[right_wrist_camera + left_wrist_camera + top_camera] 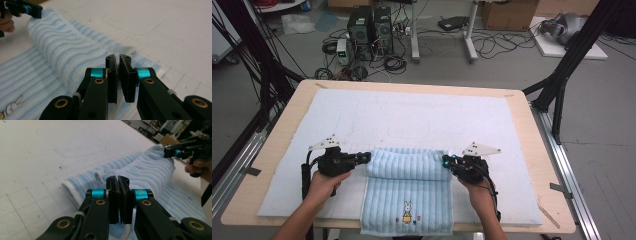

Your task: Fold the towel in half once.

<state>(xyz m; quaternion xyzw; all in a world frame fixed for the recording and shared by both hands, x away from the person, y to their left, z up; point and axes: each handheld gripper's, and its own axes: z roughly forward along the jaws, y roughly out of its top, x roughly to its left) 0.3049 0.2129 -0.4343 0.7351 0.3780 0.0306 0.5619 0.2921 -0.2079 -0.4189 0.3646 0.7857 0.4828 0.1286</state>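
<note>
Left tongs (365, 157) and right tongs (447, 162) are both pinched tight on the ends of the rolled fold of the light blue striped towel (408, 190). It lies near-centre on the white mat (412, 117) covering the worktop (537, 150), bunny picture (406, 212) at the near edge.

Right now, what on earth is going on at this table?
A person holds a gripper in each hand and is working a light blue striped towel on a white mat. The left gripper and right gripper each pinch one end of its rolled-over far part, jaws shut. The near part, with a rabbit picture, lies flat.
</note>
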